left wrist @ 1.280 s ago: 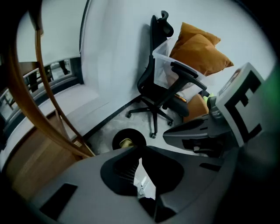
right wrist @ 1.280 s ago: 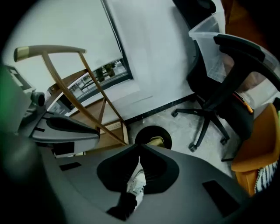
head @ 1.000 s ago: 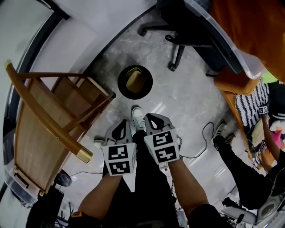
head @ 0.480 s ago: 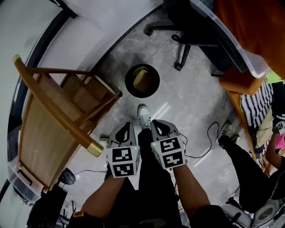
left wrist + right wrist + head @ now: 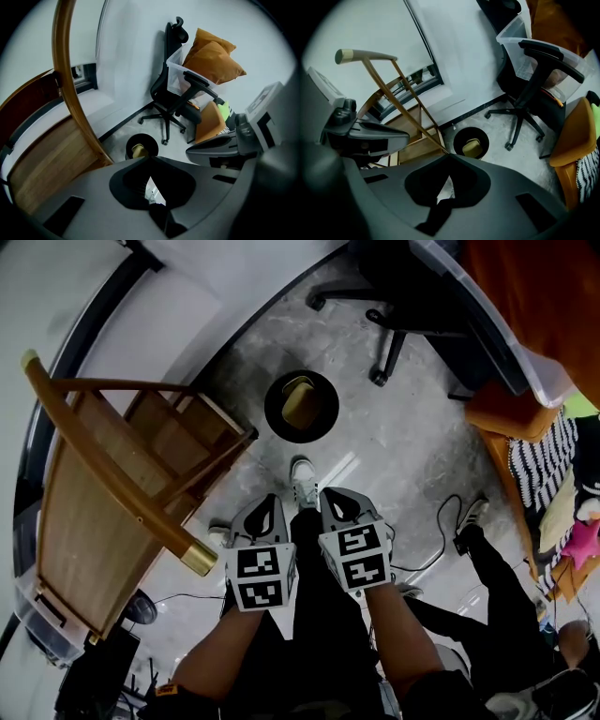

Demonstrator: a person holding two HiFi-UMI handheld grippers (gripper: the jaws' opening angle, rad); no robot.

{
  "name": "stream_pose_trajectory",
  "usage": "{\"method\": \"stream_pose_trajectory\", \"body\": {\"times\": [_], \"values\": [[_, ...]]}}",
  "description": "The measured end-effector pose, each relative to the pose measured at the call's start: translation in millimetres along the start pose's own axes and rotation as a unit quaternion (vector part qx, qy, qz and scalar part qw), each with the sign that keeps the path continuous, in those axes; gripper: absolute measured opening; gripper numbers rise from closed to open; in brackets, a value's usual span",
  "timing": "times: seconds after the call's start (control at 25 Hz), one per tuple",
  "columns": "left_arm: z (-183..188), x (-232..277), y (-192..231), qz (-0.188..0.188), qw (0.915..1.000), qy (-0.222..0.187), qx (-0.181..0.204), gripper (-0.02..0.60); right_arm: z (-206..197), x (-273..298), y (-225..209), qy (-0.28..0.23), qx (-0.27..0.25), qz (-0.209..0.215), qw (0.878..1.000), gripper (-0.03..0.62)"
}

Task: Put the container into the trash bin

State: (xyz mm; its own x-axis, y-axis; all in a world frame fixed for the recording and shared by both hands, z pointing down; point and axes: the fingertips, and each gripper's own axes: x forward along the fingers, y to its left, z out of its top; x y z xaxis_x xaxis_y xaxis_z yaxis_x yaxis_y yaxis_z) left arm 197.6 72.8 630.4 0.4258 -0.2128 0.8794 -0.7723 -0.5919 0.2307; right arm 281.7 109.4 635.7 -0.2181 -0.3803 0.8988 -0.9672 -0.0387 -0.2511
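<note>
Left gripper: the left gripper (image 5: 263, 512) is pointing steeply down at the floor, its jaws pressing together with nothing between them.
Right gripper: the right gripper (image 5: 339, 504) is hanging just beside it, jaws likewise pressing together on nothing.
Container: the yellowish container (image 5: 301, 401) is lying inside the black round trash bin (image 5: 277, 418).
Trash bin: it is standing on the grey floor ahead of both grippers, well apart from them.
Shoe: a white shoe (image 5: 303, 479) is showing between the two grippers.
Left side: a wooden chair (image 5: 103, 521) is leaning tilted near the bin.
Far side: a black office chair (image 5: 394, 324) is standing beside a clear storage box (image 5: 506, 343) holding orange cushions (image 5: 553, 296).
</note>
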Motion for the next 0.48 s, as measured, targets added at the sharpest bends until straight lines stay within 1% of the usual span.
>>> {"method": "stream_pose_trajectory", "body": {"times": [0.48], "values": [[-3.5,14.5,-4.5,0.002,1.0000,0.007,0.000,0.009,0.6,10.0,-13.7,0.003,-0.004,0.001,1.000,0.014]]}}
